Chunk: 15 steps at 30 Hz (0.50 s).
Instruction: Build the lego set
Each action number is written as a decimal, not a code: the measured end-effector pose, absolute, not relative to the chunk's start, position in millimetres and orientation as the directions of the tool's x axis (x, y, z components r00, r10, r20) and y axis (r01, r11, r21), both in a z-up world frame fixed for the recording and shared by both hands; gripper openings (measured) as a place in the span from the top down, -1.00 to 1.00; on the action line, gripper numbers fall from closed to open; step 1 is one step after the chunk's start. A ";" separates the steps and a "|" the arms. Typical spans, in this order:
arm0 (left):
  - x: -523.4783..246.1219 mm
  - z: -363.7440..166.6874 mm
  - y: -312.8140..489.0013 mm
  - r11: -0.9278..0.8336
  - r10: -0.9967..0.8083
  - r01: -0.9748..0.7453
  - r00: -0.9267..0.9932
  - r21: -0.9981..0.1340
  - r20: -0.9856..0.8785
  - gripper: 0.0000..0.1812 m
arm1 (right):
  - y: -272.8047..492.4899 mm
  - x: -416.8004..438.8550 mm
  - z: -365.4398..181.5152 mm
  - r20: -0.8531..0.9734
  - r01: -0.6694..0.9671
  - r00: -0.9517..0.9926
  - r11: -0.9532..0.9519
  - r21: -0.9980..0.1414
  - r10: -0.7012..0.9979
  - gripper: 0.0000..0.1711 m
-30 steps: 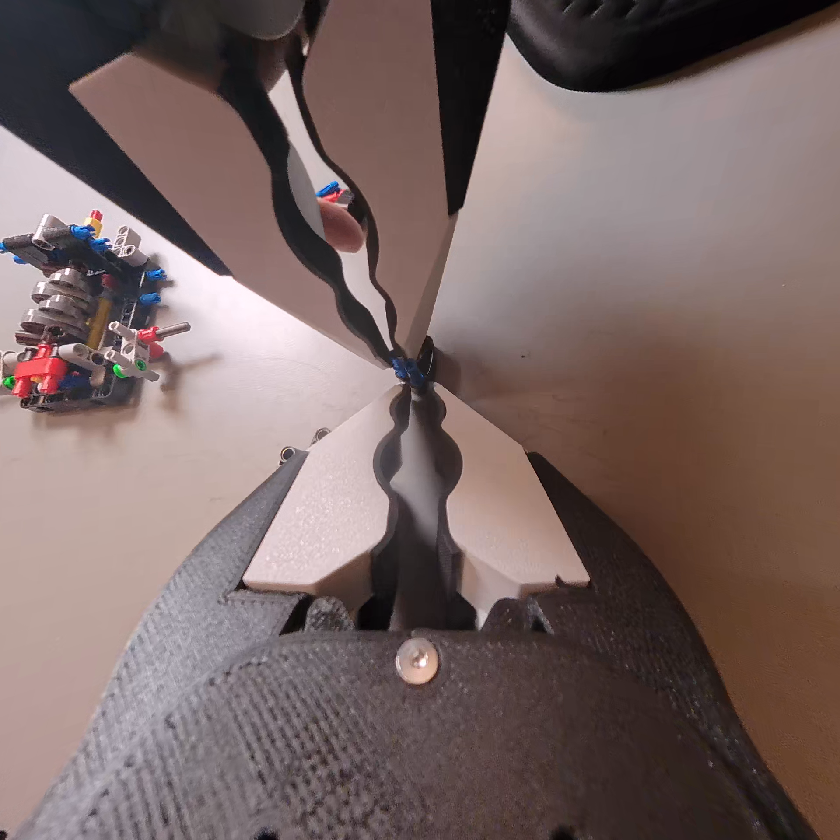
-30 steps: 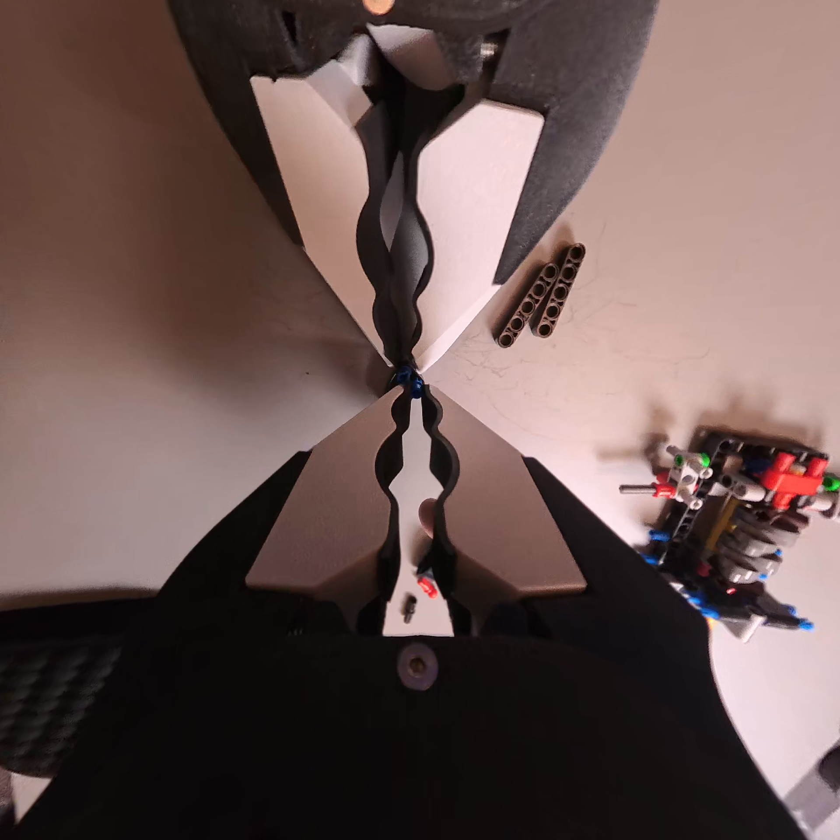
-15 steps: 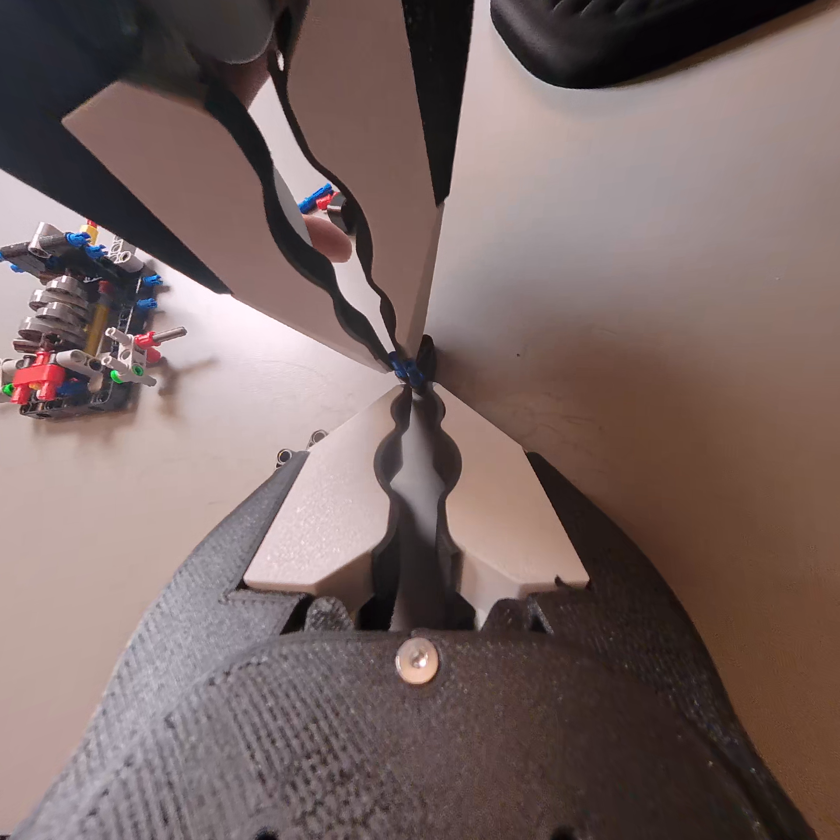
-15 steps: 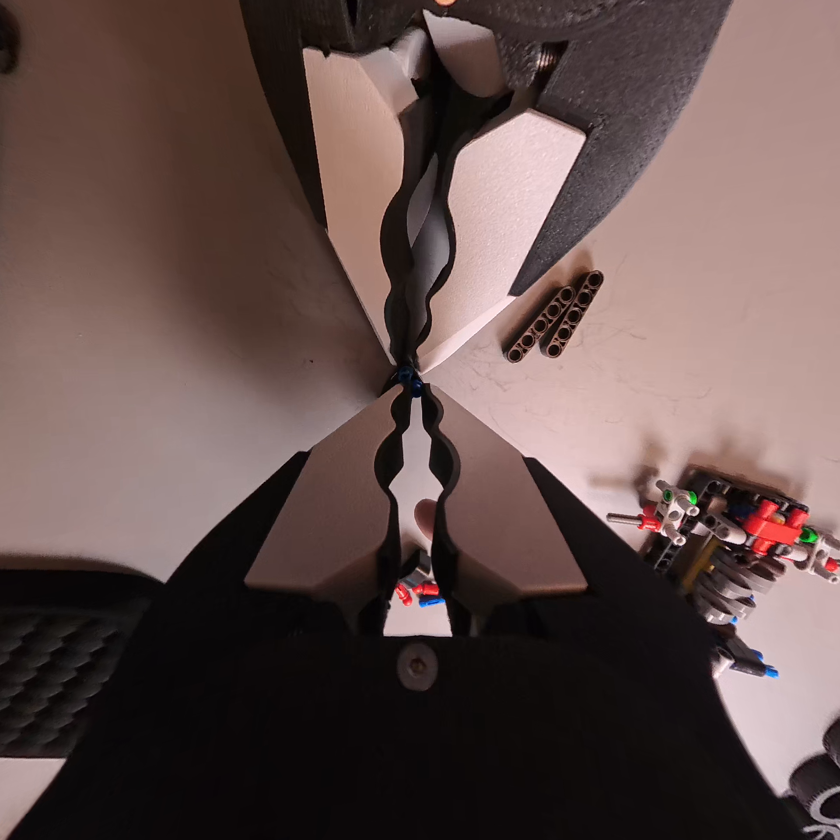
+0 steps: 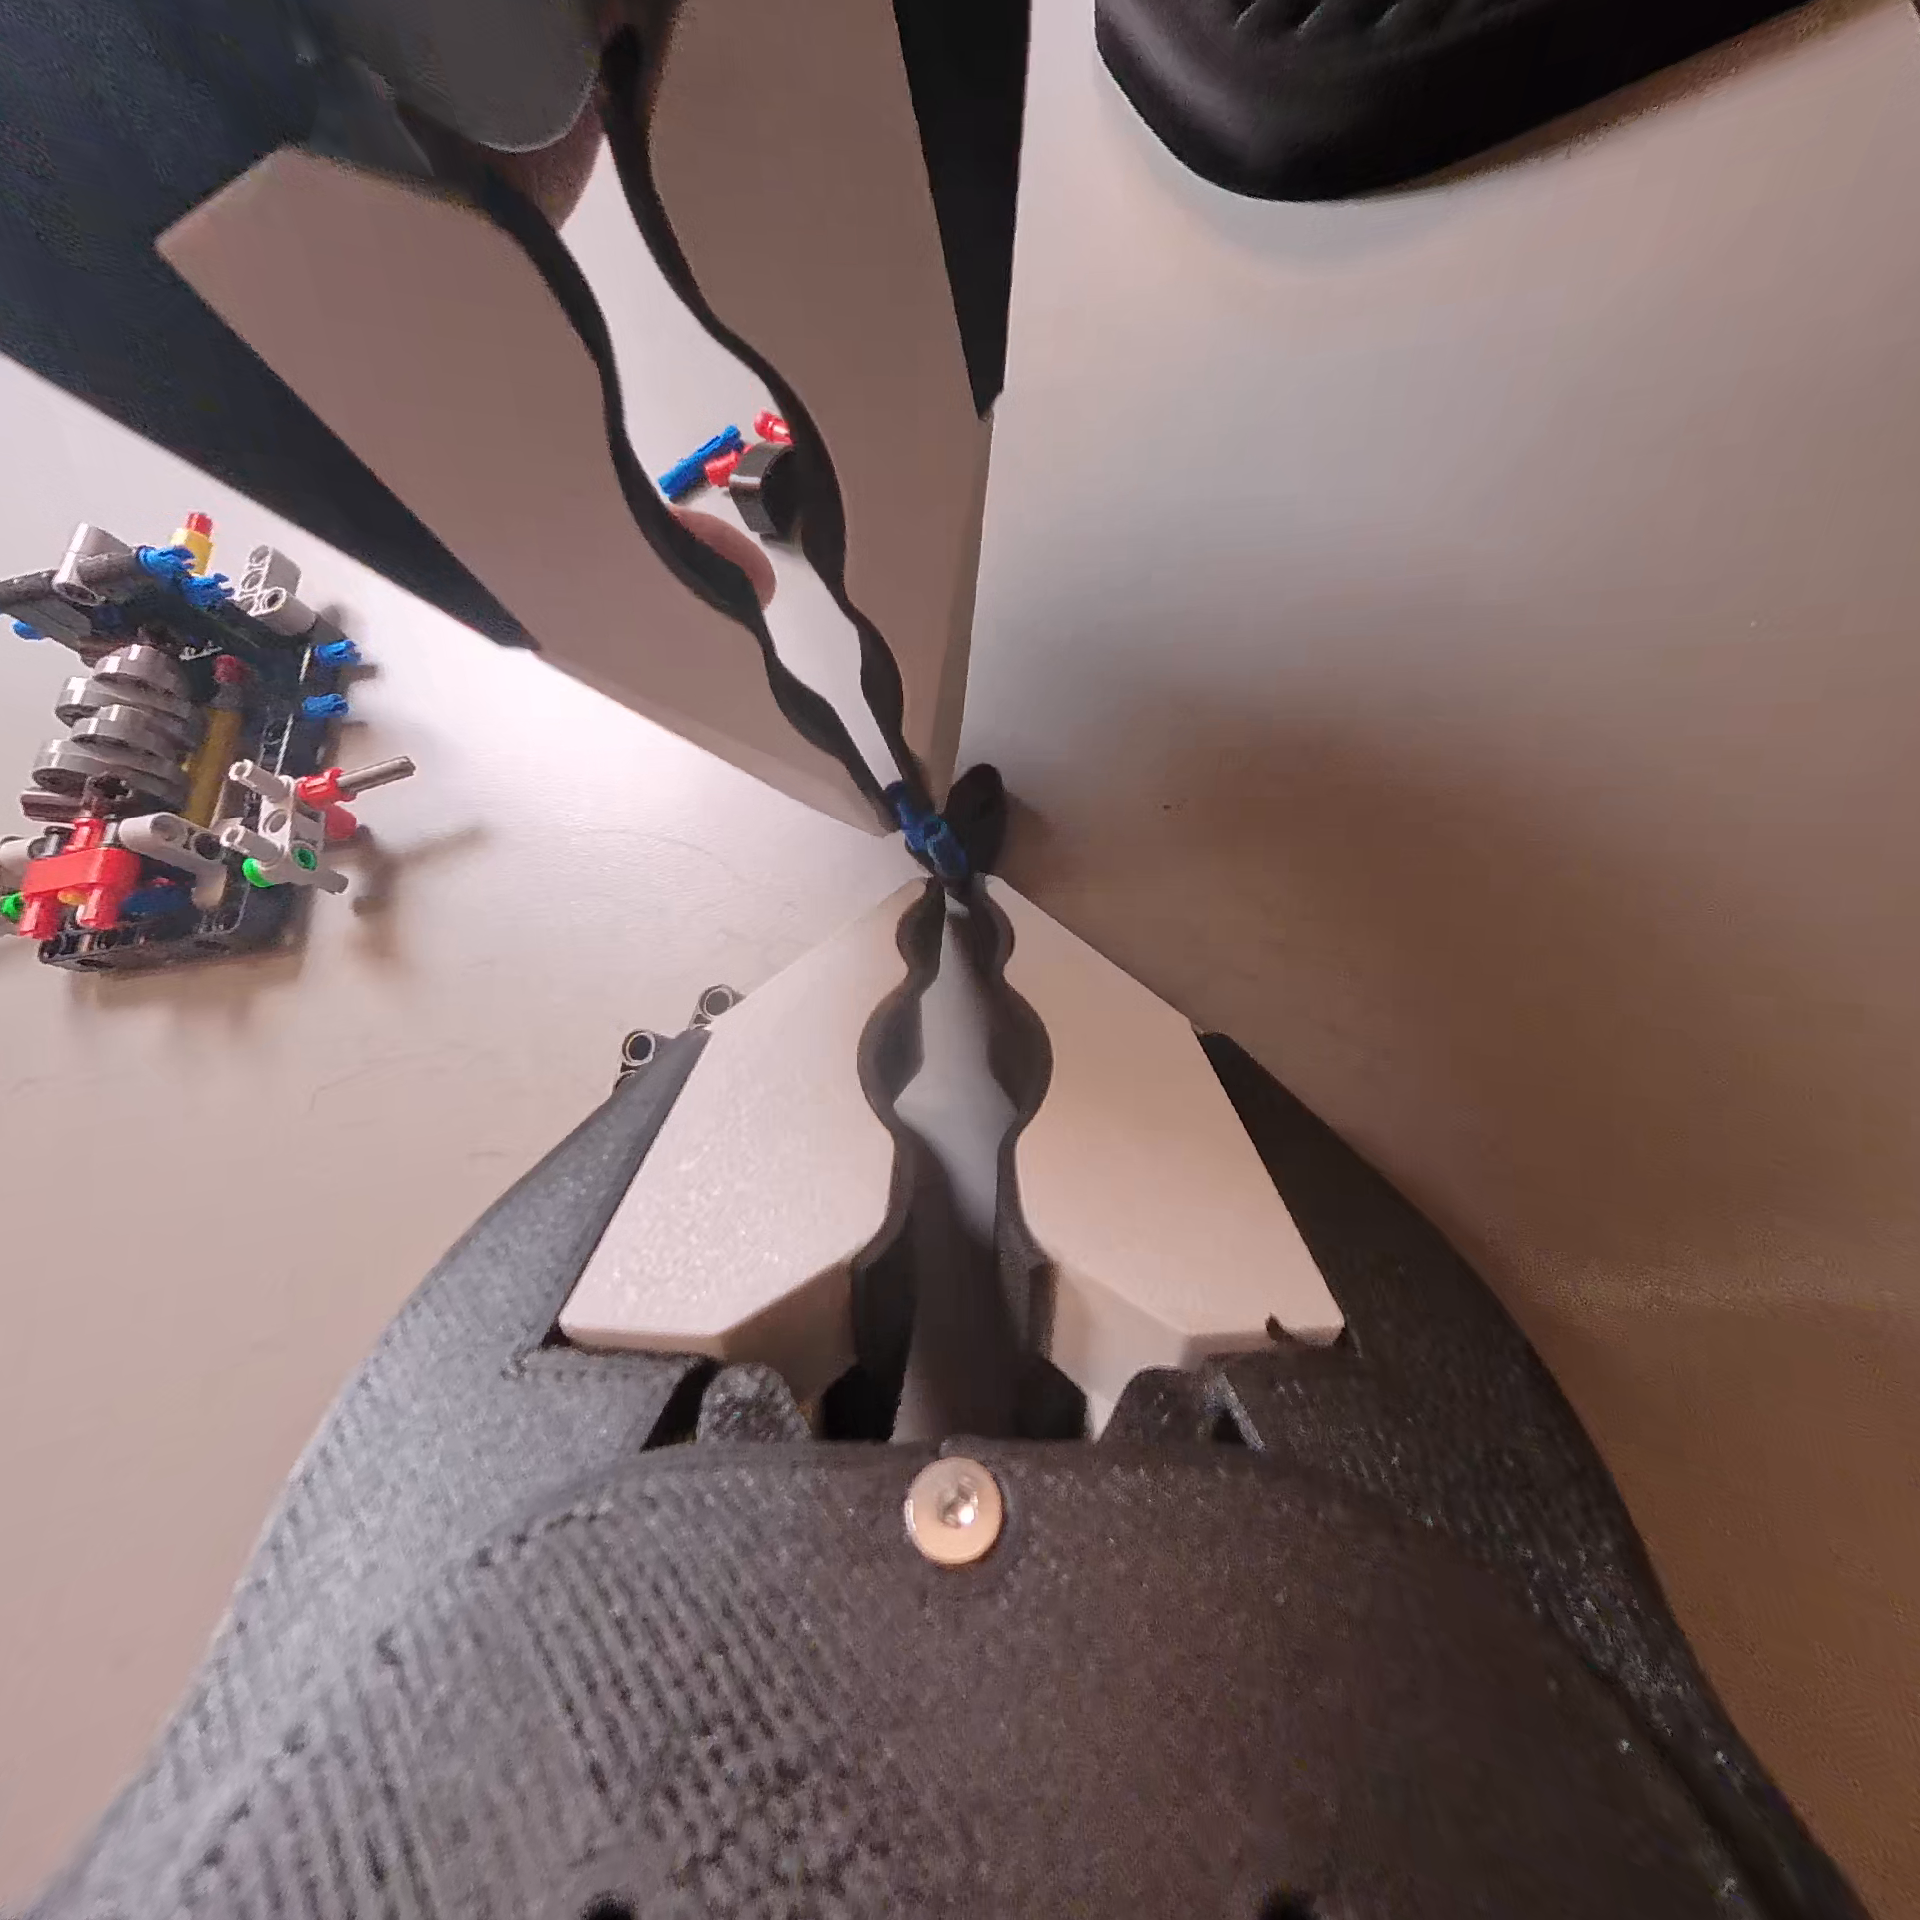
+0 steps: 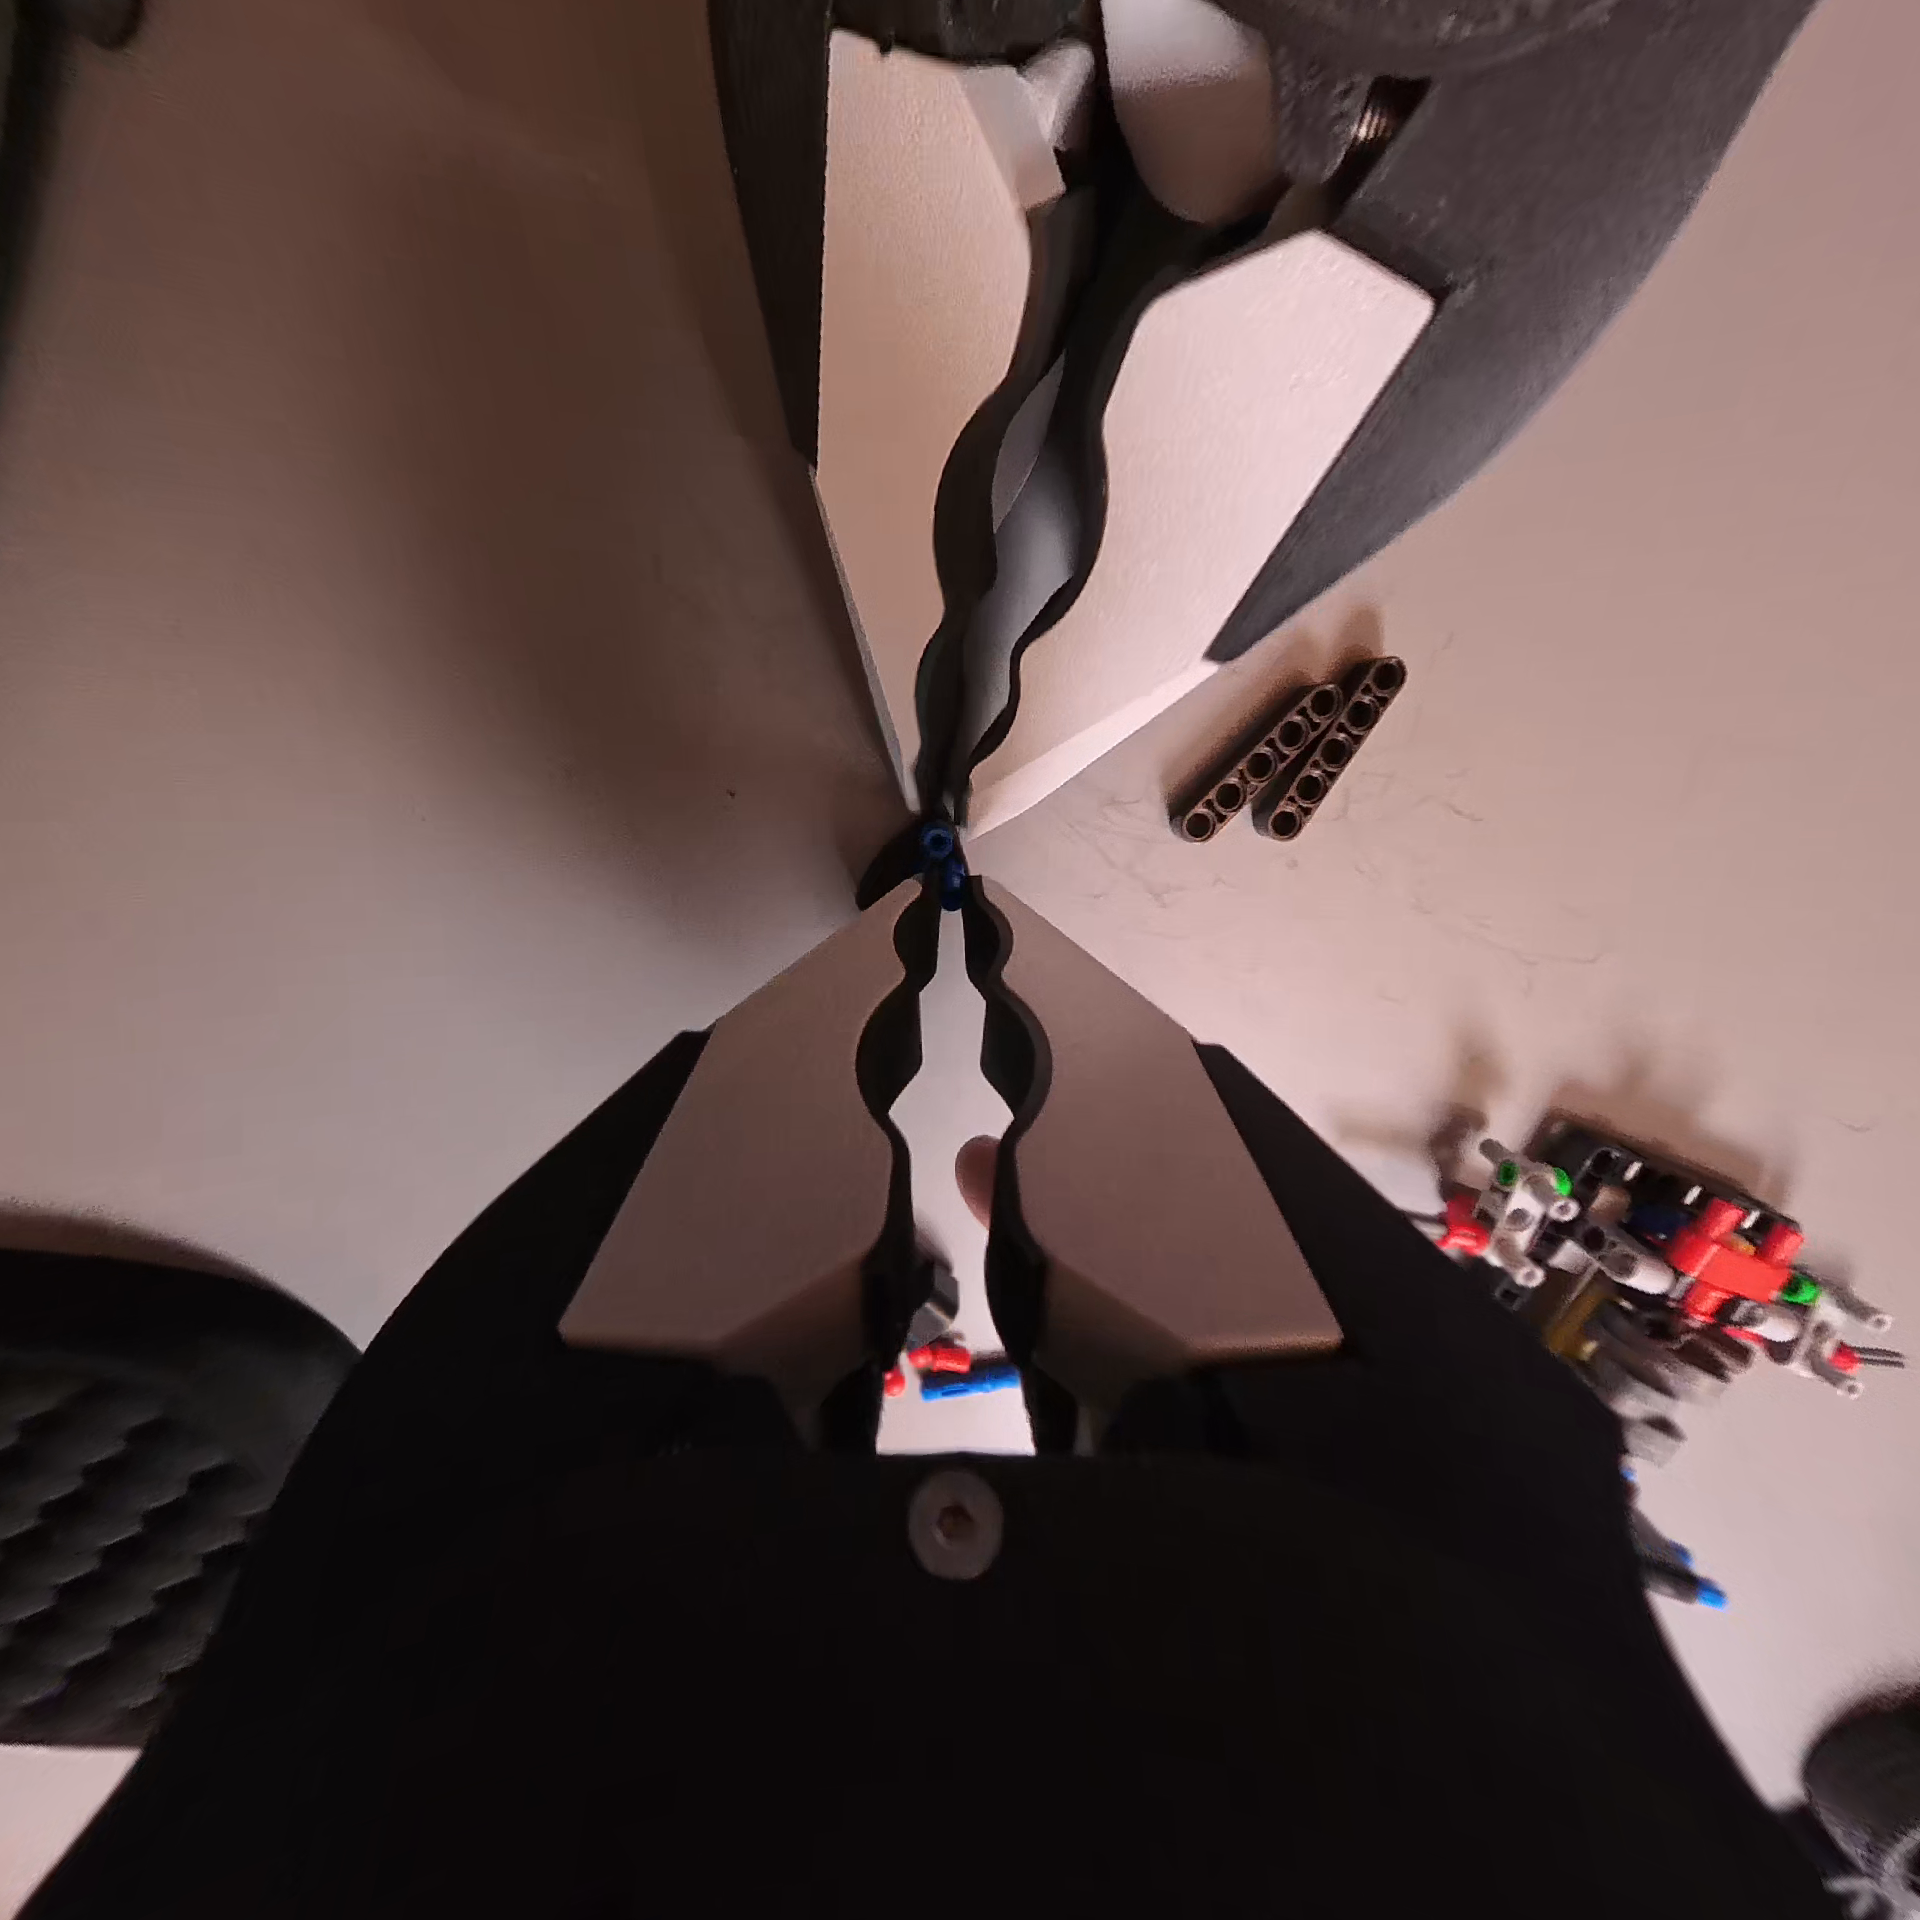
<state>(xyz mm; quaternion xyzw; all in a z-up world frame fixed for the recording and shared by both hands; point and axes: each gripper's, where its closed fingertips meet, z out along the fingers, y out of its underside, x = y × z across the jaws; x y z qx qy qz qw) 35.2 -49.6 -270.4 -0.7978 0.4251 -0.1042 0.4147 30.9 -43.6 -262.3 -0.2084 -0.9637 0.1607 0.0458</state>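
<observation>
The left gripper (image 5: 951, 888) and right gripper (image 6: 940, 894) are meeting tip to tip, each with its fingers (image 5: 1101, 1122) pinching nearly together at the tips. A person's fingertip (image 6: 977, 1179) is showing behind the right gripper's fingers.

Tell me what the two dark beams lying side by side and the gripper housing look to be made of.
The two dark beams look like moulded hard plastic, dark brownish-grey with a slight sheen: crisp edges, an even row of round holes. The left gripper's housing looks like 3D-printed plastic, matte black: fine ridged layer lines run across it. The exact polymers cannot be told.
</observation>
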 end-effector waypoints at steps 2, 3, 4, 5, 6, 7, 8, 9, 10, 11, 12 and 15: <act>32.8 -270.5 -48.0 -0.295 -0.754 -0.595 0.625 -0.748 -0.199 1.00 | -41.9 33.6 -263.2 0.025 0.401 -0.898 0.842 -0.362 0.438 0.98; 32.4 -270.3 -47.8 -0.293 -0.755 -0.594 0.625 -0.749 -0.200 1.00 | -42.1 33.3 -263.0 0.034 0.406 -0.891 0.829 -0.386 0.452 0.98; 32.8 -270.3 -48.4 -0.293 -0.759 -0.593 0.622 -0.750 -0.195 1.00 | -41.7 33.7 -262.8 0.039 0.413 -0.884 0.817 -0.401 0.466 0.98; 33.4 -270.3 -49.1 -0.292 -0.763 -0.593 0.617 -0.751 -0.191 1.00 | -40.9 34.8 -262.7 0.037 0.422 -0.878 0.809 -0.409 0.477 0.98; 33.7 -270.3 -49.4 -0.291 -0.765 -0.593 0.615 -0.751 -0.189 1.00 | -40.2 35.6 -262.7 0.032 0.431 -0.873 0.802 -0.414 0.486 0.98; 33.8 -270.3 -49.4 -0.291 -0.767 -0.592 0.614 -0.752 -0.187 1.00 | -39.8 36.0 -262.6 0.027 0.437 -0.870 0.796 -0.419 0.492 0.98; 33.8 -270.3 -49.4 -0.294 -0.767 -0.589 0.615 -0.752 -0.182 1.00 | -40.0 35.8 -262.6 0.022 0.444 -0.867 0.790 -0.422 0.499 0.98; 33.7 -270.4 -49.1 -0.298 -0.767 -0.586 0.617 -0.753 -0.177 0.99 | -40.1 35.7 -262.6 0.018 0.449 -0.865 0.789 -0.420 0.501 0.98; 33.5 -270.2 -48.9 -0.302 -0.766 -0.582 0.620 -0.755 -0.172 0.96 | -40.3 35.6 -262.6 0.014 0.453 -0.864 0.790 -0.414 0.503 0.98; 33.4 -270.0 -48.5 -0.305 -0.764 -0.579 0.622 -0.756 -0.168 0.94 | -40.4 35.6 -262.7 0.007 0.461 -0.862 0.791 -0.403 0.507 0.98; 33.3 -270.0 -48.1 -0.307 -0.763 -0.577 0.625 -0.757 -0.166 0.93 | -40.6 35.1 -262.7 0.003 0.467 -0.861 0.792 -0.394 0.509 0.98; 34.2 -269.8 -46.6 -0.311 -0.758 -0.574 0.630 -0.758 -0.166 0.91 | -40.7 34.9 -262.8 -0.020 0.490 -0.854 0.790 -0.369 0.520 0.99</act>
